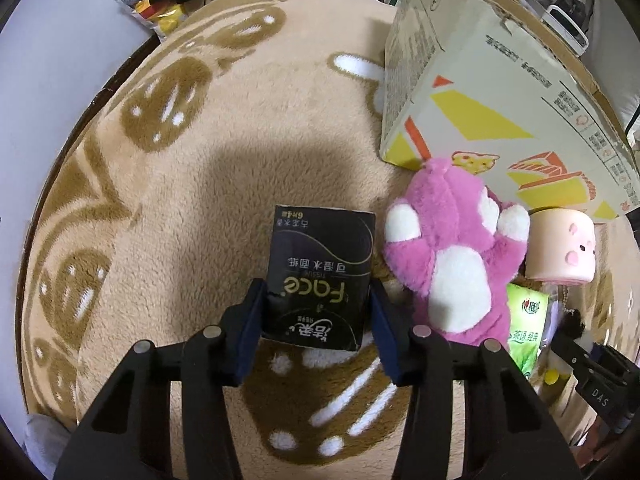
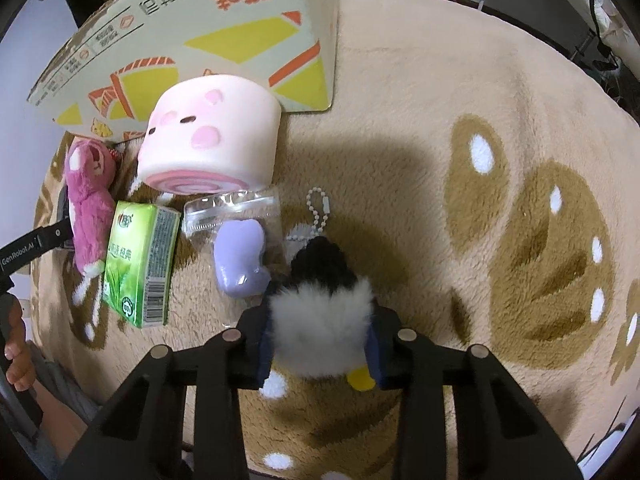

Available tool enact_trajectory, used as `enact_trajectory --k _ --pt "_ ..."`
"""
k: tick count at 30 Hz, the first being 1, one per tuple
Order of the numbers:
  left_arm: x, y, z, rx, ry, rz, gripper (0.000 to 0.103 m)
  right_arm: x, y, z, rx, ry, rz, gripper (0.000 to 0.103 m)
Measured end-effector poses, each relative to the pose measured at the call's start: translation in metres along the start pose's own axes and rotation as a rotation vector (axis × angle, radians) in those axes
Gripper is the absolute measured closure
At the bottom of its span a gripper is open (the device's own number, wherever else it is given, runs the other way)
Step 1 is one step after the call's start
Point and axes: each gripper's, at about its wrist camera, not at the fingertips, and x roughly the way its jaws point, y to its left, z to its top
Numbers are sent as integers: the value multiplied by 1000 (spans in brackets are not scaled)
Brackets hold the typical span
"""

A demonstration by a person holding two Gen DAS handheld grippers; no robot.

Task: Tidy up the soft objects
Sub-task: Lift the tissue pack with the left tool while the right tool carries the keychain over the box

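Note:
My left gripper [image 1: 318, 308] is shut on a black tissue pack [image 1: 320, 276] just above the beige rug. To its right lie a pink plush bear [image 1: 452, 256], a pink roll-cake squishy [image 1: 560, 248] and a green tissue pack [image 1: 524, 320]. My right gripper [image 2: 320, 332] is shut on a black-and-white furry penguin keychain [image 2: 320, 312], whose ball chain [image 2: 318, 216] lies on the rug. In the right wrist view, a purple squishy [image 2: 240, 260] in a clear bag, the green tissue pack [image 2: 140, 264], the bear [image 2: 88, 208] and the roll-cake squishy [image 2: 212, 136] lie to its left.
A large cardboard box [image 1: 492, 92] stands on the rug behind the toys; it also shows in the right wrist view [image 2: 208, 32]. The beige patterned rug [image 1: 240, 140] stretches left; open rug [image 2: 500, 180] lies right of the penguin. Shelves and clutter line the far edge.

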Motion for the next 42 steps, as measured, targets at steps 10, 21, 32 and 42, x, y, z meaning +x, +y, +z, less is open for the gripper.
enact_trajectory --k 10,21,32,42 --pt "-9 -10 -10 36 -25 37 55 -4 20 -1 -23 -72 -22 69" --pt "-35 -12 -27 34 -88 81 56 -30 50 -7 -93 -196 59 69" --pt "-87 -8 -38 34 -307 72 56 -78 43 -14 -128 -363 131 69" --pt "-130 -19 -42 72 -576 84 56 -117 36 -6 -146 -559 164 69"
